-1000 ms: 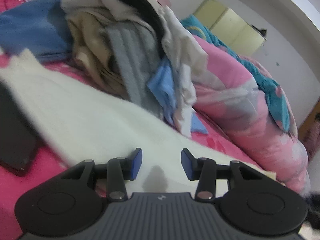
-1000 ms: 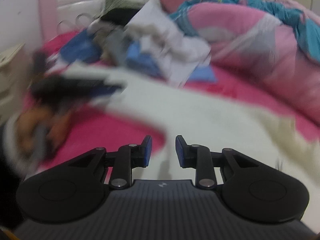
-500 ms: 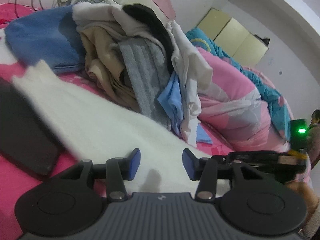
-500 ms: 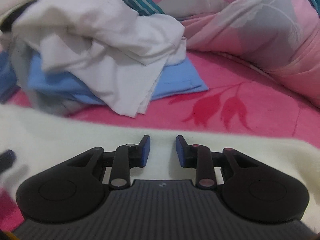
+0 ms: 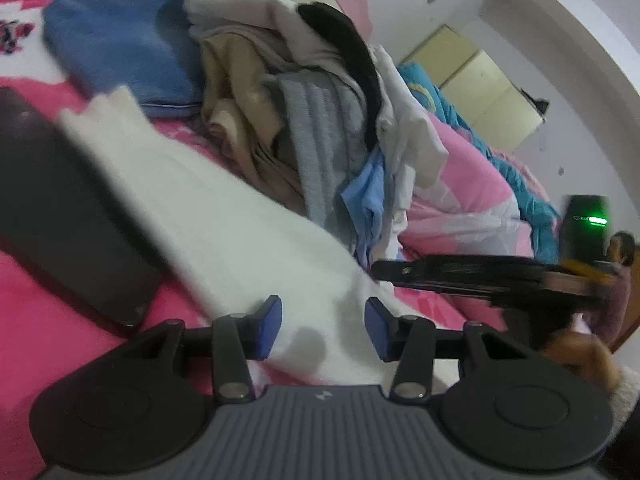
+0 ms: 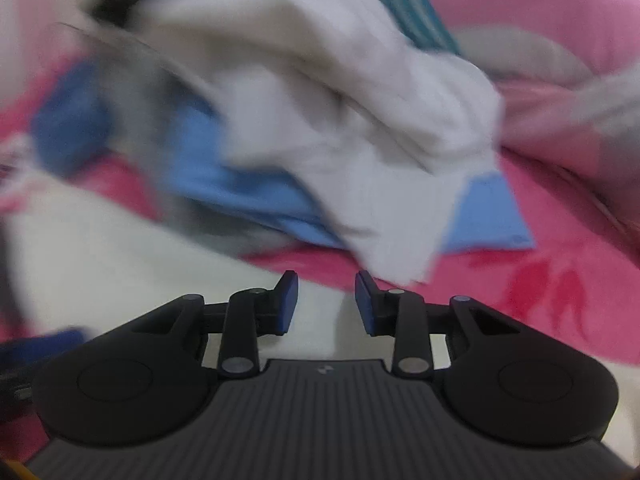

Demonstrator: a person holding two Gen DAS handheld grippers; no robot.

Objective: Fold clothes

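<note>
- Long fuzzy white knit garment (image 5: 224,216) lies flat on the pink bed (image 5: 40,320), w/ no fold showing.
- Your left claw (image 5: 323,330) & right claw (image 6: 326,304) gape over it, holding nothing.
- Jumbled mixed-colour clothes heap (image 5: 312,120) behind is unfolded, so lots left.

White fuzzy garment (image 5: 208,216), laid flat in a long strip across the pink bed (image 5: 36,340). Beyond it, touching its far edge, an unfolded heap of clothes (image 5: 304,120): blue, beige, grey, white, black.
</note>
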